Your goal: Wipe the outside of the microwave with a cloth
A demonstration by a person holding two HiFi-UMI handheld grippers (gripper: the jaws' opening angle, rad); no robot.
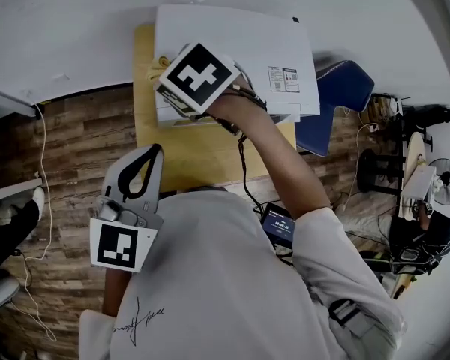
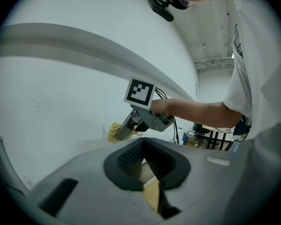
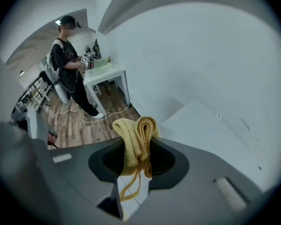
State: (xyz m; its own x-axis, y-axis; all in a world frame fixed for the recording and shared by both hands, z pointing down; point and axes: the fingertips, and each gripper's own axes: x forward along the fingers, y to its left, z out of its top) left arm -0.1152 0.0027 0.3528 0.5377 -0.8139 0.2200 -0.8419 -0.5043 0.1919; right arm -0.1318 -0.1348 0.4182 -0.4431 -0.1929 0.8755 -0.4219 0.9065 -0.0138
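Left tongs (image 1: 151, 160): we saw them held nearest the person's body, to the left, above the near edge of the tabletop. In the left gripper view (image 2: 143, 161) the two ribbed pads were pressed together at the tips, with nothing between them.
Tabletop (image 1: 184, 152): we noted a yellow wooden top with bare surface between the person and the microwave. It stood on a floor (image 1: 75, 148) of brown planks.
Right tongs (image 1: 169, 81): we found them reaching out on a stretched arm to the near left corner of the microwave, the marker cube facing up. In their own view (image 3: 138, 149) they were pinching the cloth.
Cloth (image 3: 136, 135): we saw a yellow one, folded into a thick bunch and standing up out of the pads, with a loose yellow thread hanging below. From the head view (image 1: 157, 64) it sat at the microwave's left edge, though we could not tell if it touched.
Microwave (image 1: 240, 40): we saw a white box at the far end of the tabletop, against the white wall (image 1: 82, 21), with a label on its top towards the right.
Blue chair (image 1: 345, 88): it stood just right of the microwave.
Other person (image 3: 68, 64): in dark clothes, standing by a white table (image 3: 105, 74) far off across the room.
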